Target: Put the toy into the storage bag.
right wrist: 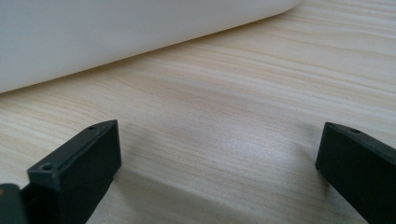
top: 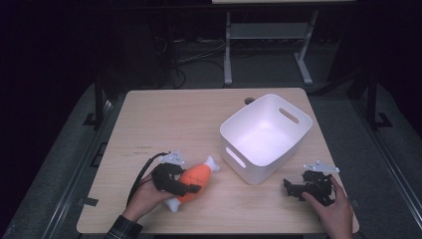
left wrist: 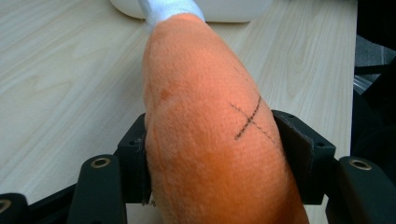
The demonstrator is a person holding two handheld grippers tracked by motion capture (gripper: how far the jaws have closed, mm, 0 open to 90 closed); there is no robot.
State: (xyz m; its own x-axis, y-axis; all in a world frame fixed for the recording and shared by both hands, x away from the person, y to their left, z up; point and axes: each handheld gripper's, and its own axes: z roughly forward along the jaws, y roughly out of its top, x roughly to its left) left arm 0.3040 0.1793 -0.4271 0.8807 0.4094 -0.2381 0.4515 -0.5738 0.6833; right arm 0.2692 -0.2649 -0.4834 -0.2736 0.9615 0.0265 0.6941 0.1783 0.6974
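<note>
We look down on a pale wooden table [top: 164, 114] in a dark room, with metal stand legs on the floor beyond it at twelve o'clock. The largest thing on it is a white plastic bin [top: 266, 137] with handle slots, empty, sitting at about two o'clock from the table's middle. At seven o'clock lies a plush drumstick toy [top: 195, 182], orange with white bone ends, one end pointing toward the bin. Our left gripper [top: 186, 188] has its jaws closed about the toy's orange body, spread fairly wide by its bulk; in the left gripper view both pads press into the toy's [left wrist: 210, 140] sides, and a stitched black cross marks the fabric. Our right gripper [top: 293, 189] rests near the table's front edge at five o'clock, just in front of the bin, its jaws wide apart with nothing between them; its own view shows bare wood and the bin's [right wrist: 116, 37] wall. We judge the toy is gripped and being lifted; next it must be carried up over the bin's near rim and released inside. We can read no brand, label or writing.
</note>
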